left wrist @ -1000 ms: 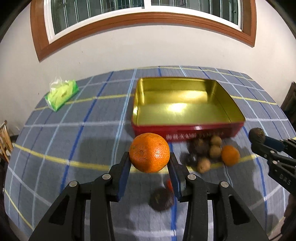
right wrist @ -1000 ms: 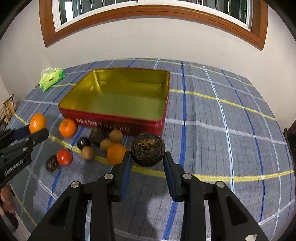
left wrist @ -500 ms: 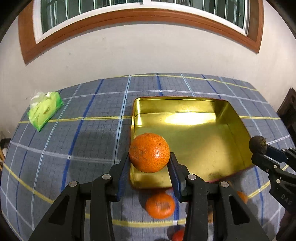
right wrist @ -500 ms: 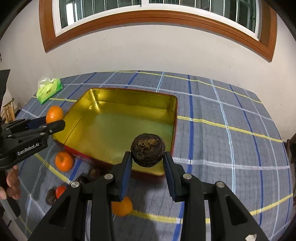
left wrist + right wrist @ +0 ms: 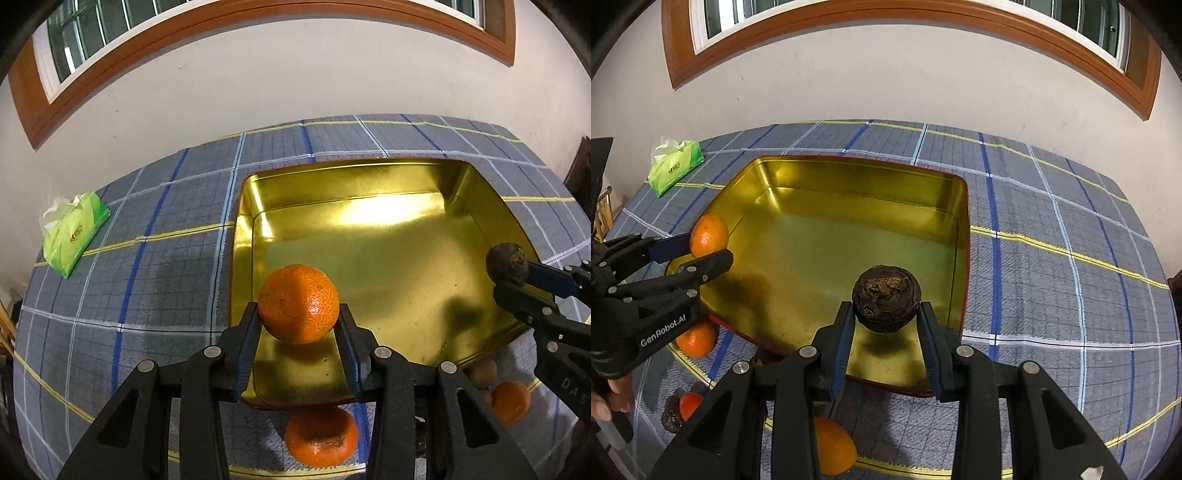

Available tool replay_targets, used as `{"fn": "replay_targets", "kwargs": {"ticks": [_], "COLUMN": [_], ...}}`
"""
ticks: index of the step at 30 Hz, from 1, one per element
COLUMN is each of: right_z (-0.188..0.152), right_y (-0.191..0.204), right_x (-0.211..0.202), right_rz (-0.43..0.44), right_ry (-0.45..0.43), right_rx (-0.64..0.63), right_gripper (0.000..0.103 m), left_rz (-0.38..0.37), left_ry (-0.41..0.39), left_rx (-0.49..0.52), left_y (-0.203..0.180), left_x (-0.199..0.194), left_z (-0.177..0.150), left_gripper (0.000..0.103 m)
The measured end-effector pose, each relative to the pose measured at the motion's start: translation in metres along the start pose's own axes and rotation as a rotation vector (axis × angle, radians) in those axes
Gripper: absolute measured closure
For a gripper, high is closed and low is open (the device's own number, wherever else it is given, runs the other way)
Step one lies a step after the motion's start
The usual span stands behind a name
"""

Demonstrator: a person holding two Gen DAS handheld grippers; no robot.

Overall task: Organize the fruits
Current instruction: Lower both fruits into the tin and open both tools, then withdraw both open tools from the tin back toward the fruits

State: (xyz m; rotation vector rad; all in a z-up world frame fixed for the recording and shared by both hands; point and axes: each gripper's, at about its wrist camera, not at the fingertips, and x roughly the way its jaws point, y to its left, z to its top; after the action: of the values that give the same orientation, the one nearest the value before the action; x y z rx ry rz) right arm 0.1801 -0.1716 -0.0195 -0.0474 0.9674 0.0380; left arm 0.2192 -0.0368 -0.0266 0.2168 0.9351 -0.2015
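My left gripper (image 5: 298,325) is shut on an orange mandarin (image 5: 298,302) and holds it above the near left corner of the gold tin (image 5: 369,258). My right gripper (image 5: 886,321) is shut on a dark wrinkled fruit (image 5: 886,299) above the tin's (image 5: 831,236) near right corner. The tin is red outside and holds nothing. Each gripper shows in the other's view: the left gripper (image 5: 713,247) with its mandarin (image 5: 708,236), the right gripper (image 5: 513,273) with the dark fruit (image 5: 506,264).
Loose fruit lies on the plaid cloth in front of the tin: mandarins (image 5: 321,435) (image 5: 511,400) (image 5: 696,338) (image 5: 833,448), a brown fruit (image 5: 482,371), a small red fruit (image 5: 690,404) and a dark one (image 5: 670,419). A green tissue pack (image 5: 74,229) lies far left.
Both grippers have moved forward with their fruit, from in front of the tin to above its near edge. The loose fruit has dropped toward the bottom of both views.
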Motion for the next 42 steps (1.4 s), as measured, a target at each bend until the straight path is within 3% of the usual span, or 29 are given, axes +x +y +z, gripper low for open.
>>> {"fn": "replay_targets", "kwargs": {"ticks": [5, 24, 27, 33, 42], "right_z": [-0.002, -0.003, -0.002, -0.001, -0.005], "right_y": [0.001, -0.004, -0.004, 0.002, 0.008], "right_x": [0.003, 0.001, 0.001, -0.001, -0.028], "right_rz": [-0.005, -0.014, -0.007, -0.001, 0.008], "right_ry": [0.015, 0.018, 0.018, 0.014, -0.032], "right_rx": [-0.003, -0.003, 0.0, -0.003, -0.023], "right_gripper": [0.071, 0.07, 0.068, 0.051, 0.05], "left_rz": [-0.027, 0.003, 0.007, -0.009, 0.006], "left_ry": [0.038, 0.048, 0.047, 0.039, -0.031], "left_rx": [-0.052, -0.08, -0.079, -0.082, -0.071], "left_y": [0.003, 0.001, 0.0, -0.001, -0.006], "left_x": [0.006, 0.002, 0.002, 0.0, -0.031], "left_z": [-0.002, -0.005, -0.005, -0.005, -0.006], "left_gripper": [0.062, 0.061, 0.06, 0.052, 0.051]}}
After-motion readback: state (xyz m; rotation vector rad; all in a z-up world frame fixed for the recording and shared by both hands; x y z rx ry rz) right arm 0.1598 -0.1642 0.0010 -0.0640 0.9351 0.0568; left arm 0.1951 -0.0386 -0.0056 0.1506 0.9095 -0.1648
